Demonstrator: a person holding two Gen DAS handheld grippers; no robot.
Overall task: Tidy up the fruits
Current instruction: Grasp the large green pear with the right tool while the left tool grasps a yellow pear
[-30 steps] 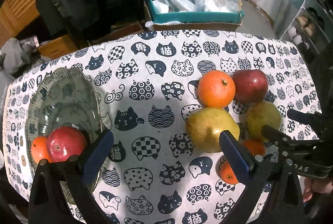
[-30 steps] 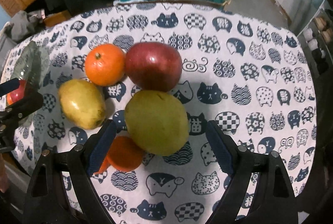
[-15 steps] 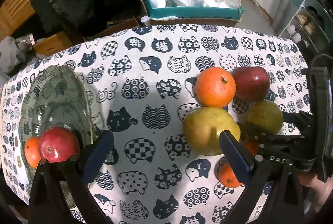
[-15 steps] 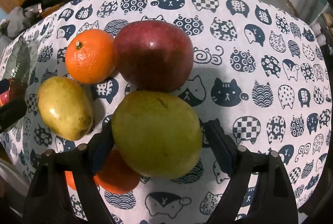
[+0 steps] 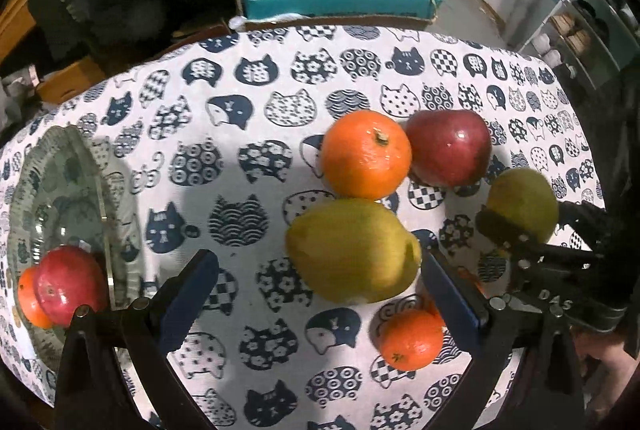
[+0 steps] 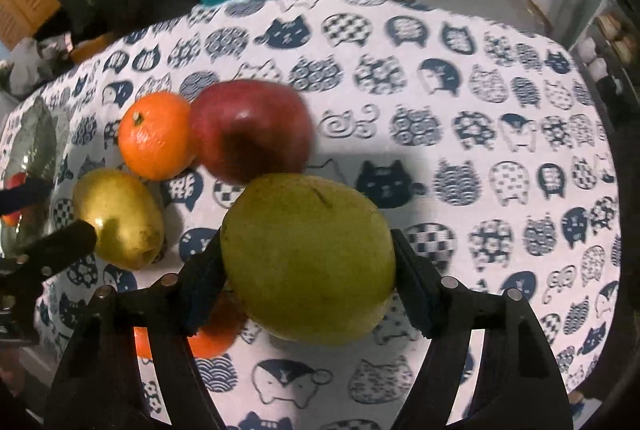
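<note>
My right gripper (image 6: 308,270) is shut on a green pear (image 6: 308,256) and holds it just above the cat-print tablecloth; it also shows in the left wrist view (image 5: 524,202). Behind it lie a red apple (image 6: 250,130), an orange (image 6: 154,134) and a yellow pear (image 6: 118,218). A small orange (image 6: 208,334) lies under the left finger. My left gripper (image 5: 320,294) is open and empty, with the yellow pear (image 5: 352,250) between and just beyond its fingertips. A glass plate (image 5: 80,166) at the left holds a red apple (image 5: 66,284) and a small orange (image 5: 28,300).
A teal box (image 5: 340,4) with plastic bags stands beyond the table's far edge. Another small orange (image 5: 412,338) lies by my left gripper's right finger. Shelves stand at the far right. Dark clutter and a wooden drawer are at the back left.
My right gripper moved forward around the green pear, shut on it and lifted it slightly. My left gripper moved closer to the yellow pear.
</note>
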